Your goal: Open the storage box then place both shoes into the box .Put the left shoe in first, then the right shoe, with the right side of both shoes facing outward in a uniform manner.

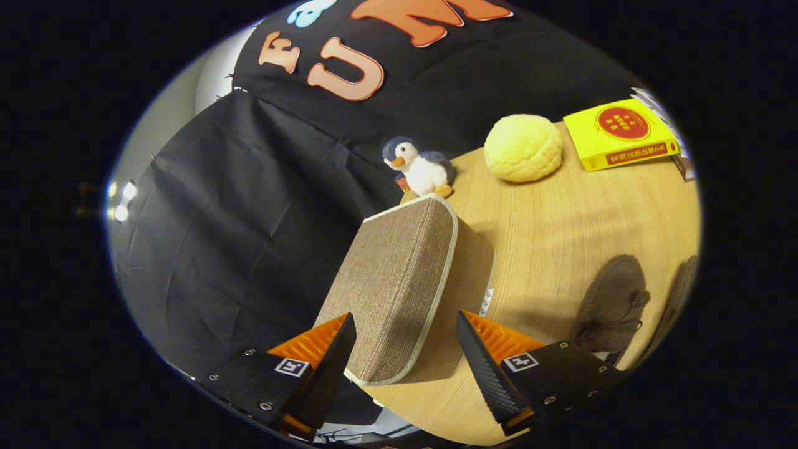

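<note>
- the black cloth wall (206, 218) hangs creased on the left, behind the table's far-left edge.
- the gripper (405, 349) has its fingers spread apart, one on each side of the near end of the storage box; neither visibly presses on it, so this looks like lining up to grip or lift the lid rather than a finished hold.
- the storage box (399, 280) sits between and just beyond the fingers, a rectangular case in coarse brown woven fabric with pale piping along rounded edges. its broad top face appears tilted up, though whether the lid is already raised i cannot tell for sure.
- a small plush penguin (419, 166) stands just beyond the box's far end, soft and fuzzy.
- the wooden table (561, 218) is smooth, pale and grained.
- a round, dimpled yellow cushion (523, 148) rests far right of the penguin.
- a glossy yellow book (620, 134) lies further right.
- the dark grey suede-like shoes (614, 299) lie right of the box, near the right finger, not yet boxed; the second shows as a sliver (682, 287).
</note>
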Demonstrator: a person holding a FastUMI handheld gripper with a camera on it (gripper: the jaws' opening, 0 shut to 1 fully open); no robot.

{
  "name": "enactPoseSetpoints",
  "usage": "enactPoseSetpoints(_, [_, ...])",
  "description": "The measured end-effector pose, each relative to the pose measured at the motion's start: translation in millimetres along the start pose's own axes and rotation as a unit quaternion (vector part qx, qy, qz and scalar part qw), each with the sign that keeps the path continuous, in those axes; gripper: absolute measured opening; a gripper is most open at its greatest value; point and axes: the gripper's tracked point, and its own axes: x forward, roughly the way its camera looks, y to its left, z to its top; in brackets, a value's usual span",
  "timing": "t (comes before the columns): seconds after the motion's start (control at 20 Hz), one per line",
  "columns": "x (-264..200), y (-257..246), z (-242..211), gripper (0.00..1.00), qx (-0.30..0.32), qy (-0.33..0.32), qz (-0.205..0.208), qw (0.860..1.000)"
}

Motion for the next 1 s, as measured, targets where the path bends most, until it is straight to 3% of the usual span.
enactPoseSetpoints(0.35, [29.7, 4.8, 0.1, 0.96, 0.098, 0.017, 0.078, 0.992])
enactPoseSetpoints(0.6, [47.5, 2.7, -4.2, 0.96, 0.209, 0.009, 0.126, 0.970])
enactPoseSetpoints(1.0, [42.9, 8.3, 8.3, 0.87, 0.208, -0.029, 0.140, 0.968])
